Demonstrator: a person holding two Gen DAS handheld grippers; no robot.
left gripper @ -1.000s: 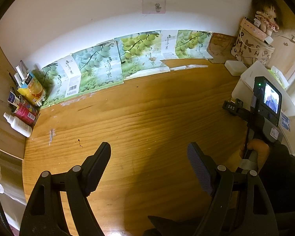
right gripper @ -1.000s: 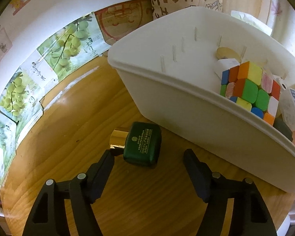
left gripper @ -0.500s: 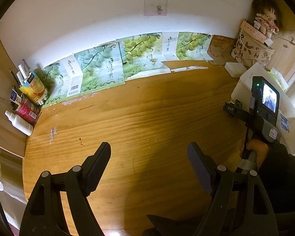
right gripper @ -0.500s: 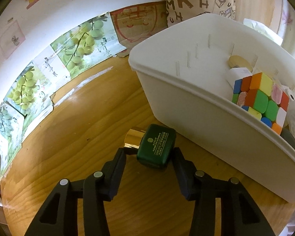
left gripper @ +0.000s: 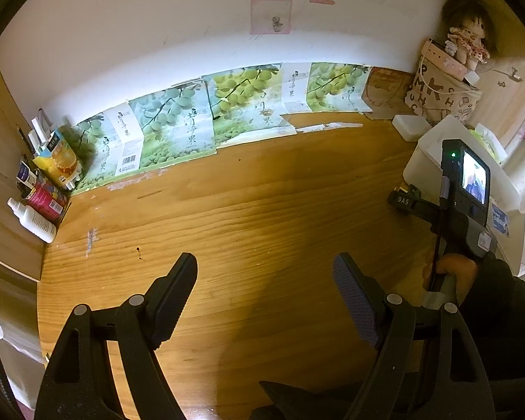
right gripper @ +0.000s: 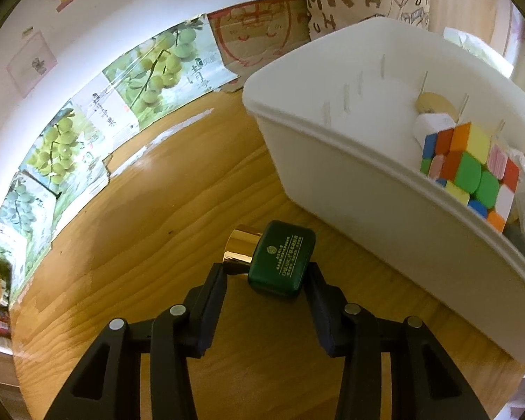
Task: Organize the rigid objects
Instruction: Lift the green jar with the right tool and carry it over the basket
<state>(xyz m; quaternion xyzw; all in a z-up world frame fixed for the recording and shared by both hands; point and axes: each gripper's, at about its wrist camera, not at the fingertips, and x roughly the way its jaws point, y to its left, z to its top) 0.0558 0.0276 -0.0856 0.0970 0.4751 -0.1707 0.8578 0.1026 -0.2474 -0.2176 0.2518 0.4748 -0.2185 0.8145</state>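
In the right wrist view my right gripper (right gripper: 266, 274) is shut on a small dark green bottle (right gripper: 281, 262) with a gold cap (right gripper: 240, 249), held just above the wooden table beside the white bin (right gripper: 339, 182). The bin holds a colourful puzzle cube (right gripper: 469, 171) and other small items. In the left wrist view my left gripper (left gripper: 264, 281) is open and empty over the bare wood. The right gripper's body and screen (left gripper: 465, 189) show at the right, next to the white bin (left gripper: 423, 154).
Grape-print cartons (left gripper: 178, 129) line the back wall. Bottles and packets (left gripper: 42, 192) crowd the left edge. A lettered fabric basket (left gripper: 441, 98) with a doll (left gripper: 469, 42) and a small white box (left gripper: 411, 126) stand at the back right corner.
My right gripper closed from open onto the green bottle and lifted it slightly beside the bin. The left gripper stayed open and drew back a little.
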